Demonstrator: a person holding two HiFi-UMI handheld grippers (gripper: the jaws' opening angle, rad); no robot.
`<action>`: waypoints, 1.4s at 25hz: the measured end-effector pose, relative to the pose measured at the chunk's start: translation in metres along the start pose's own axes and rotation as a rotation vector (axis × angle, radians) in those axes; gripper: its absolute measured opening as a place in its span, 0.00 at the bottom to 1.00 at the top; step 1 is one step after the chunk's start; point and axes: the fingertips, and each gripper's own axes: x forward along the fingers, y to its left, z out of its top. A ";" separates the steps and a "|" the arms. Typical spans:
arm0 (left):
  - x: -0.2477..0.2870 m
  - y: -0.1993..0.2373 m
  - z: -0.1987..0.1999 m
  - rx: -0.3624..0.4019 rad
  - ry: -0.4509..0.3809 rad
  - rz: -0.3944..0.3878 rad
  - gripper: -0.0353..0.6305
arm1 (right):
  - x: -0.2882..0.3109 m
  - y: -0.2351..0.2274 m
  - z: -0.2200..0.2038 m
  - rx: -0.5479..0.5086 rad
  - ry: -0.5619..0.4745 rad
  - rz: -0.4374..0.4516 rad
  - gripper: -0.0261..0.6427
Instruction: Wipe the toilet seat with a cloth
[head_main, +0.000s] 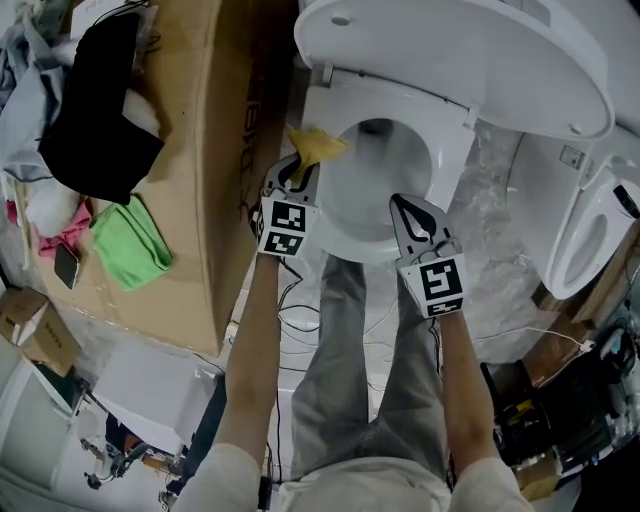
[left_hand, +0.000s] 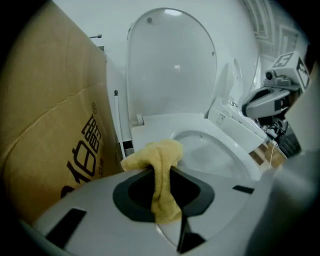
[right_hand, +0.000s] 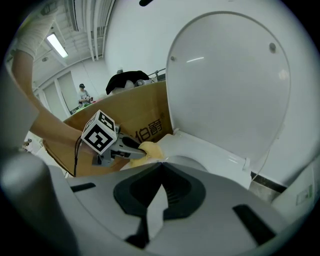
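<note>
Beside a big cardboard box, the toilet lid stands up. My left tool pinches the yellow cloth against the toilet seat at its left rim. My right tool hovers over the front rim, jaws together, empty.

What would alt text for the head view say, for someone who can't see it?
Seen from above, a person's left gripper holds a yellow cloth in its jaws at the left rim of a white toilet seat, lid raised. The right gripper, jaws shut and empty, is over the seat's front; a cardboard box stands left.
</note>
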 end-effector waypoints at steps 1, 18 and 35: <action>0.001 -0.001 -0.004 0.008 0.011 0.004 0.18 | -0.002 0.000 -0.004 -0.004 0.004 0.007 0.05; -0.027 -0.031 -0.058 -0.053 0.045 0.079 0.18 | -0.032 0.009 -0.038 -0.071 0.033 0.102 0.05; -0.048 -0.095 -0.105 -0.184 0.074 0.134 0.18 | -0.057 0.014 -0.083 -0.134 0.107 0.243 0.05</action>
